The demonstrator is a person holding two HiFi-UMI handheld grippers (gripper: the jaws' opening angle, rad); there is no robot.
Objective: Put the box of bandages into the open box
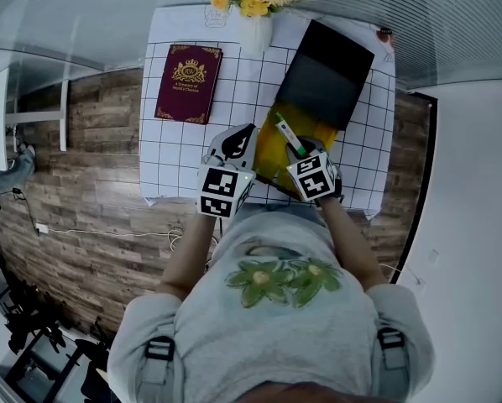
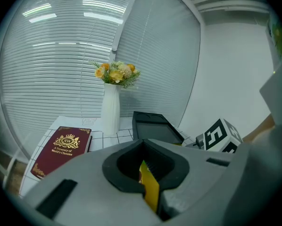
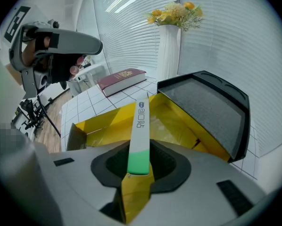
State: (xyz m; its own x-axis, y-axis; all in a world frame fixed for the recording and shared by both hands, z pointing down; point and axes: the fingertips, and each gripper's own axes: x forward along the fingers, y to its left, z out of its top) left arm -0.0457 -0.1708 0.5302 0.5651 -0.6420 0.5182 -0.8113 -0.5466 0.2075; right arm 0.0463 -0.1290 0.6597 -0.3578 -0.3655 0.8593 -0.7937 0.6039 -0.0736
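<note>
The open box [image 1: 272,154] is yellow inside, with a black lid [image 1: 322,74] tipped back away from me. The box of bandages [image 1: 289,135] is a slim white carton with a green end. My right gripper [image 1: 305,154] is shut on its green end and holds it slanting over the yellow interior [image 3: 103,121], with the lid [image 3: 207,107] to the right. The carton [image 3: 141,126] points forward from the right gripper [image 3: 138,166]. My left gripper [image 1: 241,137] hovers at the box's left edge. The left gripper [image 2: 145,173] has jaws nearly together, and only a thin yellow strip shows in the slit.
On the white grid tablecloth [image 1: 167,154] a dark red book [image 1: 188,82] lies to the left. A white vase of flowers [image 1: 255,32] stands at the back beside the lid. The near table edge is right under both grippers, with wooden floor below.
</note>
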